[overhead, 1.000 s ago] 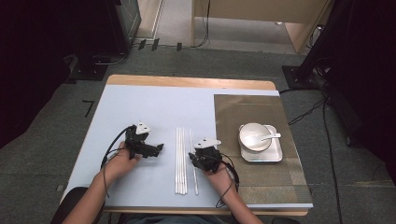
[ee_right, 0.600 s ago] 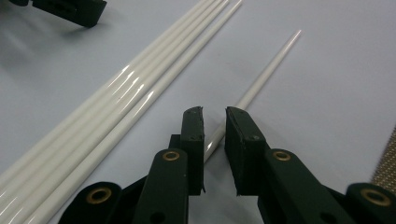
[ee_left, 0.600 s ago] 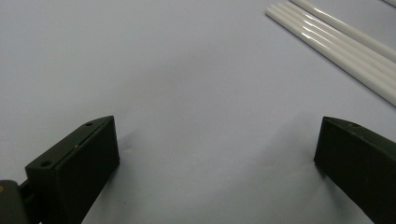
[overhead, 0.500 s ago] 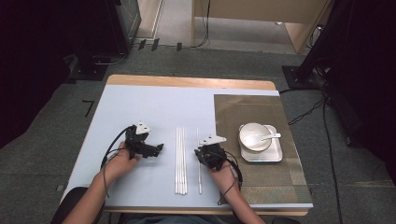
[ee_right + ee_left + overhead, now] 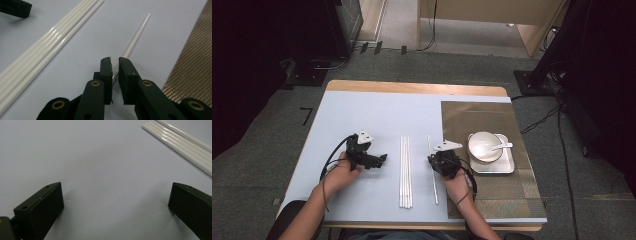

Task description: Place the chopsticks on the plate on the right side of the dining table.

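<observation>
Several white chopsticks lie side by side on the pale blue table, and they also run along the left of the right gripper view. One single chopstick lies apart to their right, beside the mat. My right gripper has just been closing and its jaws pinch this chopstick near its thick end, so the right gripper is shut on it. My left gripper rests left of the bundle, and the left gripper stands wide open over bare table.
A brown woven mat covers the table's right side. On it a white square tray holds a white bowl with a spoon. The mat's edge lies just right of my right gripper.
My right gripper has shifted to the right, drawing the single chopstick away from the bundle, and its jaws have closed in. The left hand has stayed put.
</observation>
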Available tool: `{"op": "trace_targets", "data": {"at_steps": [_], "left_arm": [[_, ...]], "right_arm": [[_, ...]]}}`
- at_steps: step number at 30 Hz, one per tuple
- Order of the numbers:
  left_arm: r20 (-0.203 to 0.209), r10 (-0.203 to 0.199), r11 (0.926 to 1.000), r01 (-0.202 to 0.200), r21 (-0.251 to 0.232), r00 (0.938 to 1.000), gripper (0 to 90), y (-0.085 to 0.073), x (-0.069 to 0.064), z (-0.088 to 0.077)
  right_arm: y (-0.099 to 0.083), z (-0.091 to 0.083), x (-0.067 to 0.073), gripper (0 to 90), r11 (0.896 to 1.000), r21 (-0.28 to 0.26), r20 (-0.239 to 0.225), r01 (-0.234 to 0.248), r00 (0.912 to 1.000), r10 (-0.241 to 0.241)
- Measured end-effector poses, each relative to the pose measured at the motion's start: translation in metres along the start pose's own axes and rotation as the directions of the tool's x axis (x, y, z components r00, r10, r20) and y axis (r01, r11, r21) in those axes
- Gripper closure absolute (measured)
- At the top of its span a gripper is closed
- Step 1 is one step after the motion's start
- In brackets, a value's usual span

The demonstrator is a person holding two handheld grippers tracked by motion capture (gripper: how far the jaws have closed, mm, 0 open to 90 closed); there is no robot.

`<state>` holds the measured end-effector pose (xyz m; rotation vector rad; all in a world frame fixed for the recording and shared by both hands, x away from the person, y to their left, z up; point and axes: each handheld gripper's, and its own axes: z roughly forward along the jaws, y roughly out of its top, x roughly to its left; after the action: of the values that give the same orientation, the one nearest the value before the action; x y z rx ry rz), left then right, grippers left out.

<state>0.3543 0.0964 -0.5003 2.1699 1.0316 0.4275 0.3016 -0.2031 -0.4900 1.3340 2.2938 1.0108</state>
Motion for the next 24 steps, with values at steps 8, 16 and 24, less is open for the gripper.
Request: {"op": "trace_targets", "data": {"at_steps": [8,16,24], "left_arm": [[0.000,0.000,1.0000,0.000,-0.001,1.0000,0.0,0.000,0.000,0.000],[0.000,-0.002,1.0000,0.002,0.000,1.0000,0.0,0.000,0.000,0.000],[0.002,-0.003,1.0000,0.003,0.002,1.0000,0.0,0.000,0.000,0.000]], "right_arm": [[-0.001,0.000,-0.002,77.6,0.999,-0.004,-0.018,-0.031,0.9994,0.031],[-0.008,-0.011,0.001,74.6,0.995,-0.017,-0.042,-0.096,0.9945,0.096],[-0.020,-0.027,0.002,76.5,0.970,-0.024,-0.032,-0.241,0.9703,0.240]]}}
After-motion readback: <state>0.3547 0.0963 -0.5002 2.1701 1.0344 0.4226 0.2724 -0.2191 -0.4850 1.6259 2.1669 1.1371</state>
